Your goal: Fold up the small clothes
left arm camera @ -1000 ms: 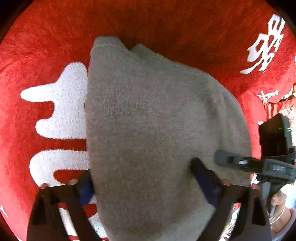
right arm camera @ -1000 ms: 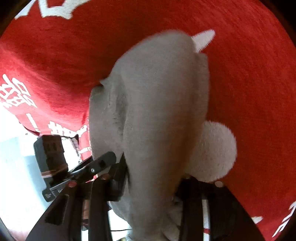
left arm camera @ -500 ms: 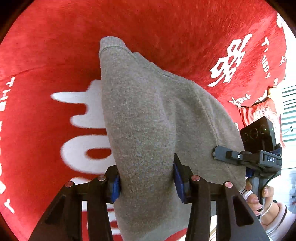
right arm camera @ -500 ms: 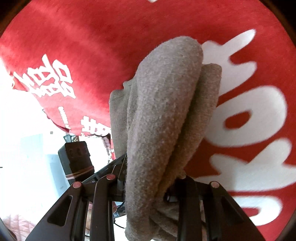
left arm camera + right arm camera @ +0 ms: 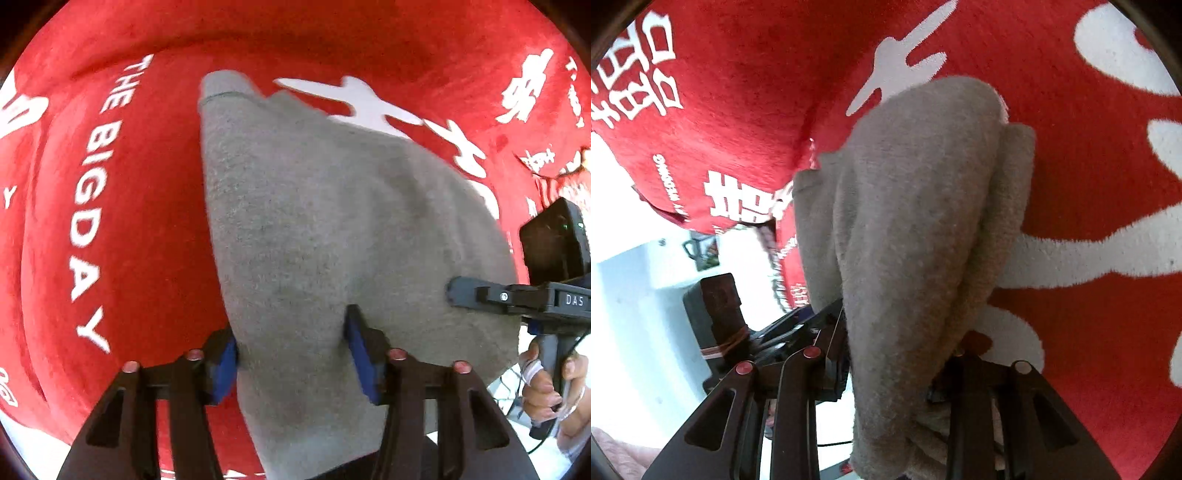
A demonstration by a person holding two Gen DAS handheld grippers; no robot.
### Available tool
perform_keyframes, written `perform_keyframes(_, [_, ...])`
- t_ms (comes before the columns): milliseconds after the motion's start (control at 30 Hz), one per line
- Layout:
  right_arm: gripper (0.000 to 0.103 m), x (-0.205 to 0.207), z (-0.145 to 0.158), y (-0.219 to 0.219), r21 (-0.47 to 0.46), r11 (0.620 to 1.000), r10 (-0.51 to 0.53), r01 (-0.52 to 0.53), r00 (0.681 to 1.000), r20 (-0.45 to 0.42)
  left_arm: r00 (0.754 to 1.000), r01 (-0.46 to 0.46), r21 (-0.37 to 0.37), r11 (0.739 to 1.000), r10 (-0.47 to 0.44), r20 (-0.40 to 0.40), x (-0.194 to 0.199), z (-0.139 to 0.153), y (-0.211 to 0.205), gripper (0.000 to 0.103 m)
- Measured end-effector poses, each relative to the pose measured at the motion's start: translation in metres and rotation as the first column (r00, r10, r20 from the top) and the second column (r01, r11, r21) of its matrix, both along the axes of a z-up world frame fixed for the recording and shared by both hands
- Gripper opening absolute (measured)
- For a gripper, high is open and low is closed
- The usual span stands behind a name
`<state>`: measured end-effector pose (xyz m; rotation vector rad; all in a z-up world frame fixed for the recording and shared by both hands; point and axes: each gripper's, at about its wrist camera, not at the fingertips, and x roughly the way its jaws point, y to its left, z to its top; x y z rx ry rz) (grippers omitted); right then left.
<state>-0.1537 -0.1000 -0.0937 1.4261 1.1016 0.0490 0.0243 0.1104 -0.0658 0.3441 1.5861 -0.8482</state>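
Note:
A small grey knit garment (image 5: 325,221) hangs folded over a red cloth (image 5: 147,229) printed with white letters. My left gripper (image 5: 293,354) has its blue pads on either side of a thick bunch of the garment's near edge; its jaws are opening slightly, but the cloth still fills the gap. In the right wrist view the same garment (image 5: 916,221) drapes in a long doubled fold. My right gripper (image 5: 894,350) is shut on its near end, fingertips buried in the knit. The right gripper (image 5: 480,295) also shows beside the garment's right edge in the left view.
The red cloth (image 5: 1071,166) covers the whole surface below and drops off at an edge (image 5: 746,221) toward a pale floor. A person's hand (image 5: 554,384) grips the right gripper's handle. The left gripper's black body (image 5: 720,306) sits close on the left.
Both grippers have carried the garment sideways across the red cloth, so different white lettering lies beneath. The left jaws closed in from wide onto the bunched edge, and the garment hangs narrower.

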Motion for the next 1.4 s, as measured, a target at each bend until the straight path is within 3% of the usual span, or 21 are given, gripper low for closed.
perform_keyframes(100, [0.052,-0.009,0.013,-0.011,-0.078,0.997,-0.029,0.026,0.999,-0.037,0.999,-0.018,-0.033,0.999,0.020,0.040,0.007,0.017,0.012,0.055])
perform_keyframes(200, [0.052,-0.021,0.009,-0.026,-0.021,0.992,-0.122,0.121,0.992,-0.039,0.990,-0.054,-0.061,0.997,0.061,0.125,0.017,0.038,0.019,0.055])
perform_keyframes(267, [0.026,-0.022,0.006,-0.032,0.006,0.986,-0.167,0.167,0.985,-0.039,0.984,-0.086,-0.053,0.995,0.093,0.150,0.025,0.039,0.019,0.055])
perform_keyframes(300, [0.026,-0.021,0.008,-0.033,-0.023,0.988,-0.153,0.152,0.987,-0.042,0.982,-0.094,-0.039,0.995,0.099,0.158,0.027,0.037,0.017,0.055])
perform_keyframes(400, [0.025,-0.003,0.041,-0.022,-0.244,0.970,0.001,-0.007,1.000,-0.026,0.975,-0.081,0.039,0.996,0.071,0.208,0.027,0.019,0.012,0.055])
perform_keyframes(467, [0.025,0.009,0.056,-0.007,-0.413,0.900,0.115,-0.136,0.990,-0.076,0.974,-0.071,0.057,0.996,0.057,0.218,0.023,0.010,0.009,0.055])
perform_keyframes(533, [0.025,0.013,0.047,-0.004,-0.482,0.848,0.162,-0.219,0.974,-0.159,0.973,-0.080,0.045,0.996,0.068,0.221,0.020,0.007,0.012,0.058])
perform_keyframes(600, [0.026,-0.001,0.027,-0.016,-0.493,0.830,0.174,-0.260,0.961,-0.215,0.973,-0.092,0.042,0.995,0.080,0.215,0.019,0.004,0.007,0.062])
perform_keyframes(633, [0.027,-0.004,0.022,-0.019,-0.479,0.843,0.160,-0.245,0.964,-0.212,0.974,-0.095,0.045,0.995,0.083,0.212,0.018,0.005,0.005,0.062])
perform_keyframes(700, [0.027,-0.010,0.025,-0.024,-0.467,0.857,0.128,-0.218,0.968,-0.217,0.971,-0.086,0.059,0.995,0.070,0.228,0.014,0.009,0.007,0.062])
perform_keyframes(800, [0.027,-0.024,0.037,-0.022,-0.498,0.833,0.111,-0.241,0.955,-0.276,0.967,-0.062,0.076,0.995,0.041,0.251,0.007,0.011,0.005,0.062])
perform_keyframes(900, [0.026,-0.033,0.045,-0.020,-0.491,0.841,0.076,-0.226,0.949,-0.307,0.965,-0.062,0.092,0.994,0.035,0.262,0.002,0.015,0.005,0.062])
perform_keyframes(1100, [0.019,-0.041,0.080,0.002,-0.497,0.858,0.031,-0.128,0.979,-0.199,0.960,-0.079,0.142,0.987,0.037,0.279,-0.011,0.021,0.007,0.062])
perform_keyframes(1133, [0.019,-0.039,0.083,0.011,-0.494,0.858,0.055,-0.143,0.980,-0.189,0.961,-0.079,0.150,0.985,0.035,0.274,-0.013,0.020,0.007,0.065])
perform_keyframes(1200, [0.019,-0.027,0.078,0.027,-0.484,0.852,0.109,-0.199,0.972,-0.209,0.955,-0.087,0.173,0.981,0.033,0.295,-0.015,0.022,0.008,0.087])
perform_keyframes(1267, [0.018,-0.020,0.061,0.040,-0.487,0.834,0.144,-0.260,0.954,-0.263,0.953,-0.099,0.190,0.977,0.038,0.300,-0.015,0.022,0.009,0.090])
perform_keyframes(1300, [0.015,-0.019,0.055,0.041,-0.484,0.833,0.144,-0.268,0.950,-0.278,0.957,-0.105,0.191,0.976,0.047,0.288,-0.015,0.021,0.011,0.090])
perform_keyframes(1333, [0.005,-0.019,0.045,0.040,-0.481,0.831,0.138,-0.278,0.942,-0.305,0.960,-0.119,0.190,0.974,0.064,0.272,-0.014,0.020,0.013,0.090])
perform_keyframes(1400, [0.000,-0.023,0.034,0.033,-0.465,0.849,0.105,-0.250,0.943,-0.315,0.962,-0.130,0.195,0.972,0.076,0.262,-0.015,0.020,0.016,0.090])
